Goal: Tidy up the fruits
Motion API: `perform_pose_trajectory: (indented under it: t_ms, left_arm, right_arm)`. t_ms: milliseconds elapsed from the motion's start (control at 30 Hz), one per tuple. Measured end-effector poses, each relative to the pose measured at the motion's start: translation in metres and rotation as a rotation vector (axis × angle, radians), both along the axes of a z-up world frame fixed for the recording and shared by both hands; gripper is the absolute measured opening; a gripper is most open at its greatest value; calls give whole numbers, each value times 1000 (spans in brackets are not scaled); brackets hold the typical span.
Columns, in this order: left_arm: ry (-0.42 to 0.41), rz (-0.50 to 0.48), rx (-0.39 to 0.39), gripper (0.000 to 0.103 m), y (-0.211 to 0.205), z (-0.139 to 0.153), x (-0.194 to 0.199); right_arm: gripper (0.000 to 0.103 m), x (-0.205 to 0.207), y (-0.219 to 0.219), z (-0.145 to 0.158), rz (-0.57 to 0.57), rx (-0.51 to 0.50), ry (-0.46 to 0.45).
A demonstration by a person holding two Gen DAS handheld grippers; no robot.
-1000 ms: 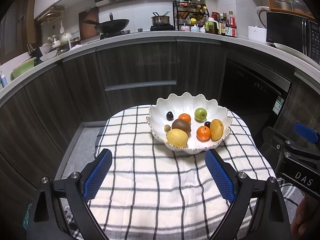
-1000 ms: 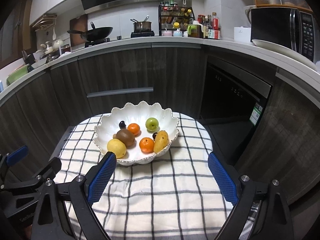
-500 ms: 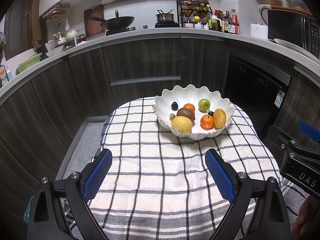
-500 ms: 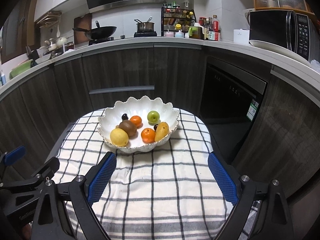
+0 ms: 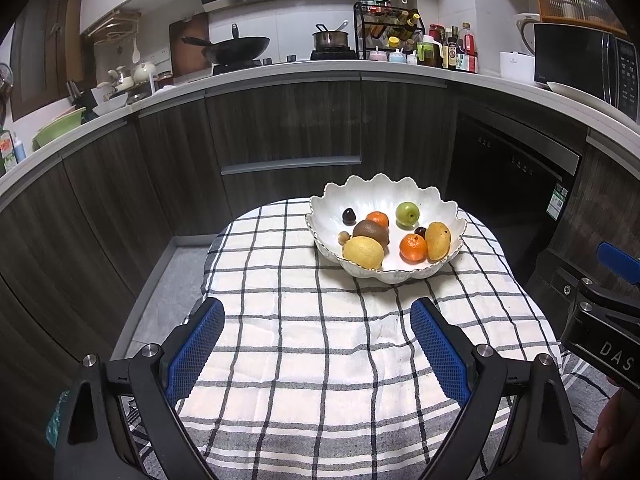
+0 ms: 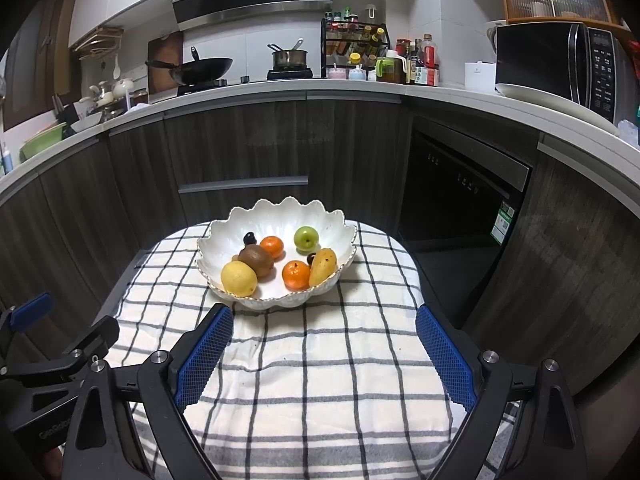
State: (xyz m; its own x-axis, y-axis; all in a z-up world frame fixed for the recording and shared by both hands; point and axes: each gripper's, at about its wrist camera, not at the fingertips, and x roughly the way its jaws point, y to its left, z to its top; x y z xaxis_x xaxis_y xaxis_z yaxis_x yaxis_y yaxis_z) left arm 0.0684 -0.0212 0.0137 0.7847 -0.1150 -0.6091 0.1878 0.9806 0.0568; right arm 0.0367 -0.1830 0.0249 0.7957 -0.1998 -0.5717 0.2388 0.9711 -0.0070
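A white scalloped bowl [image 5: 400,196] [image 6: 280,212] stands at the far side of a small table under a checked cloth [image 5: 320,344] [image 6: 320,360]. Inside lie a lemon [image 5: 363,252] [image 6: 239,278], a kiwi [image 5: 371,232] [image 6: 256,259], two tangerines [image 5: 413,247] [image 6: 296,274], a green apple [image 5: 407,213] [image 6: 306,239], a mango [image 5: 437,241] [image 6: 322,266] and small dark fruits [image 5: 349,216]. My left gripper [image 5: 318,316] hangs open over the near cloth, holding nothing. My right gripper [image 6: 324,324] is open too, short of the bowl, and shows at the right edge of the left wrist view [image 5: 600,320].
Dark curved cabinets [image 5: 288,136] ring the table closely. On the counter behind stand a wok [image 5: 236,46], a pot [image 5: 330,40], a spice rack [image 5: 388,28] and a microwave [image 6: 560,60]. A dishwasher front [image 6: 460,200] is at the right. Grey floor [image 5: 168,280] shows left of the table.
Both grippers have drawn back from the bowl, which now sits farther away and smaller in both views. Both stay open and nothing was taken.
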Motion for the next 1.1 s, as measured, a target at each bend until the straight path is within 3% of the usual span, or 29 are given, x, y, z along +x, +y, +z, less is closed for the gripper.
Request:
perform_pose_trajectory:
  t_ms: [1100]
  left_arm:
    - [-4,-2,0,95,3,1,2]
  right_arm:
    - [94,3,2,-1,11,3,-12]
